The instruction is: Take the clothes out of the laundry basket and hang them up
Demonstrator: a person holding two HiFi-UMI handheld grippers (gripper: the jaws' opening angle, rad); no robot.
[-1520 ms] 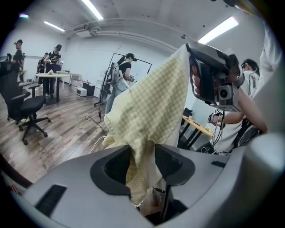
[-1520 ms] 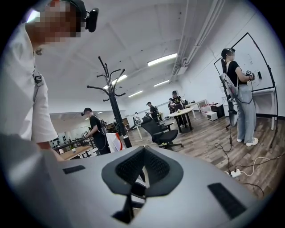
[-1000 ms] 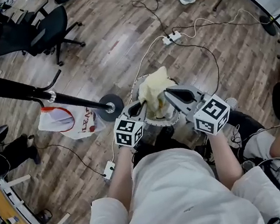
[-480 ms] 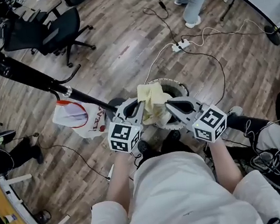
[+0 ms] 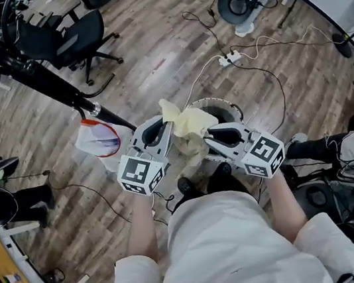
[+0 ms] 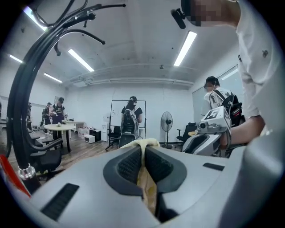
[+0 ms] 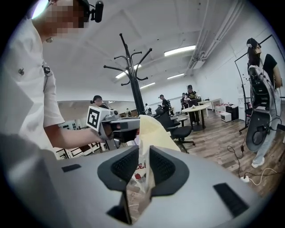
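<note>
Over the laundry basket (image 5: 230, 103): we hold the yellow garment (image 5: 187, 123) up, clear of the rim and higher than a second ago.
Left gripper (image 5: 163, 127): jaws pinched tight on the cloth's upper edge, forearm raised, tool almost level.
Right gripper (image 5: 208, 140): jaws have just been opening; cloth lies slack between them.
Meaning: one grip now carries the garment; we judge it ready to go far left to the coat rack (image 5: 31, 71).
</note>
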